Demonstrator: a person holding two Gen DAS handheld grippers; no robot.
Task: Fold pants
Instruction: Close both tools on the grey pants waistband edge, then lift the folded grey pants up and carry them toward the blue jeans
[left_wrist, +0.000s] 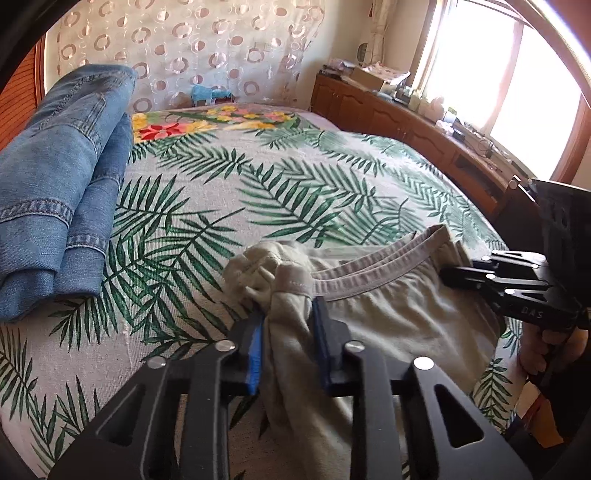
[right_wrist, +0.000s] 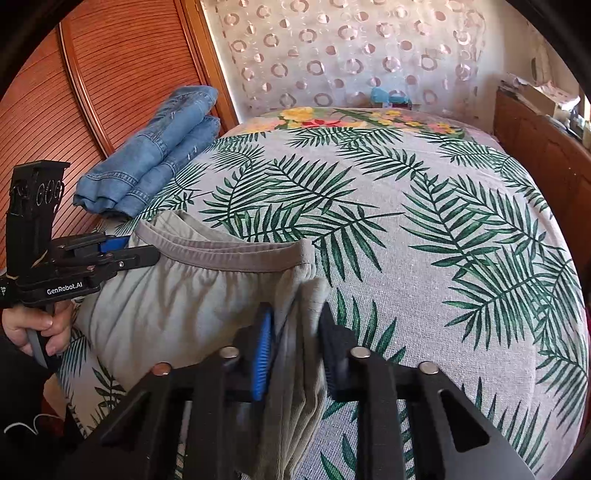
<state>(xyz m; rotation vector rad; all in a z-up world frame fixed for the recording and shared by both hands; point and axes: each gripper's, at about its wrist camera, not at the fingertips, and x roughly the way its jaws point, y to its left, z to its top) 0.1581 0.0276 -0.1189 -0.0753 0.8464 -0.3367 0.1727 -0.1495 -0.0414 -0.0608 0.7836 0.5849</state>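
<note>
Light grey pants (left_wrist: 388, 314) (right_wrist: 177, 306) with a darker elastic waistband (left_wrist: 369, 284) (right_wrist: 236, 258) lie on the near part of the bed. My left gripper (left_wrist: 290, 343) is shut on a bunched fold of cloth at the left end of the waistband; in the right wrist view it (right_wrist: 144, 251) reaches in from the left, held by a hand (right_wrist: 40, 328). At the other end of the waist, my right gripper (right_wrist: 297, 347) is shut on the pants' edge, the cloth pinched between its blue pads. It (left_wrist: 454, 273) also shows at the right of the left wrist view.
Folded blue jeans (left_wrist: 55, 192) (right_wrist: 155, 158) sit at the bed's left side by a slatted wooden wardrobe (right_wrist: 74, 92). The palm-leaf bedspread (left_wrist: 258, 206) (right_wrist: 424, 240) stretches beyond the pants. A wooden cabinet (left_wrist: 406, 122) with clutter runs along the right under a bright window.
</note>
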